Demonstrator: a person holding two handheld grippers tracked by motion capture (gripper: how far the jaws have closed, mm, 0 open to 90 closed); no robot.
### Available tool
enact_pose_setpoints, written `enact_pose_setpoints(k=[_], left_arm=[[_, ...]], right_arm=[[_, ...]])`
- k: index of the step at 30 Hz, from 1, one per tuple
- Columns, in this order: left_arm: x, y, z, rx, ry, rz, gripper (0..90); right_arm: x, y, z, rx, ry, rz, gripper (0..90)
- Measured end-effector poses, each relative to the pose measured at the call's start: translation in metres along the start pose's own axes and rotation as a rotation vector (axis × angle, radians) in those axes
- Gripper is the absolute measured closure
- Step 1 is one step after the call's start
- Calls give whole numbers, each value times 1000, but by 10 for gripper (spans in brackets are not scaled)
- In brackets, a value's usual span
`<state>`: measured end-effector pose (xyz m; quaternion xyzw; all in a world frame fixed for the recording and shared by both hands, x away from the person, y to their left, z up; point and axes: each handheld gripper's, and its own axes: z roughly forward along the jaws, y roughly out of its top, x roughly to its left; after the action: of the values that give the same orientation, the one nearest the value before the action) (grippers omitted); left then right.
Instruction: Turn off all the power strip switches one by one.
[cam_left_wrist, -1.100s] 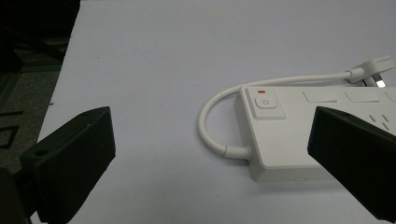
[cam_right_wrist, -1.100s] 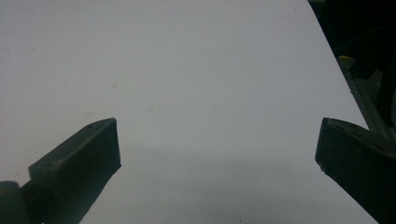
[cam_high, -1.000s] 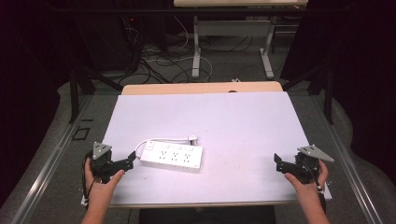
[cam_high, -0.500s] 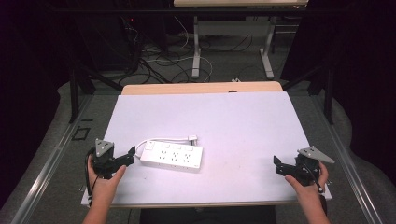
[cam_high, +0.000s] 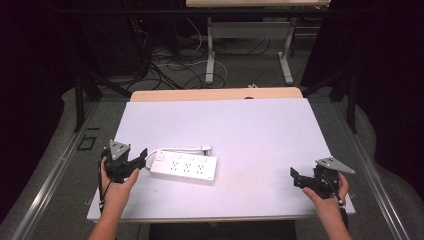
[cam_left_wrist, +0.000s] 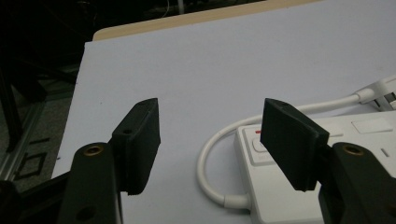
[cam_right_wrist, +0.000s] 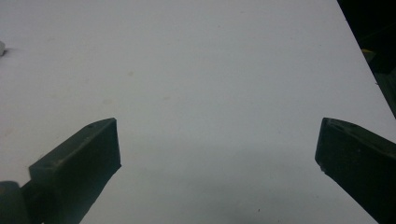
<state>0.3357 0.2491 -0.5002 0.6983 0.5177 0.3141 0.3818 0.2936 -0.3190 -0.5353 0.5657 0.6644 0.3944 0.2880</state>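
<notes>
**White power strip lying just off the left gripper's jaws**

White plastic, the power strip (cam_high: 184, 168) is lying flat near the front-left of the table (cam_high: 260, 125), its long axis running left to right. The left gripper (cam_high: 141, 157) is sitting just beside the strip's near end, where the cord (cam_left_wrist: 211, 154) is looping out; its jaws have just been closing, standing half spread with nothing between them. The right gripper (cam_high: 296, 178) is waiting well apart, jaws spread wide over bare table.

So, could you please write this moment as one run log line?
left gripper: jaws just closing, nothing between, at power strip switch end | right gripper: open, over bare table
</notes>
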Motion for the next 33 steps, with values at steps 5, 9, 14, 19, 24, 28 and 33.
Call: enact_pose_setpoints(k=[5,9,14,19,24,28,33], left_arm=[[-1,11,7,-19,-29,3,437],[-5,18,13,-27,-41,-4,437],[-9,24,19,-29,-51,-2,459],[-17,29,28,-18,-85,-26,513],[-22,30,33,-5,-77,-45,579],[-24,30,36,-4,-79,-60,604],[-23,25,40,20,-103,-63,680]], right_arm=[[0,0,0,4,0,15,0],[-2,-1,0,-5,-2,14,0],[-2,-1,-1,11,-10,27,0],[-1,-1,1,4,-8,27,0],[-2,-2,2,1,-4,20,0],[-2,-2,2,0,-5,23,0],[-2,-1,2,1,-5,22,0]])
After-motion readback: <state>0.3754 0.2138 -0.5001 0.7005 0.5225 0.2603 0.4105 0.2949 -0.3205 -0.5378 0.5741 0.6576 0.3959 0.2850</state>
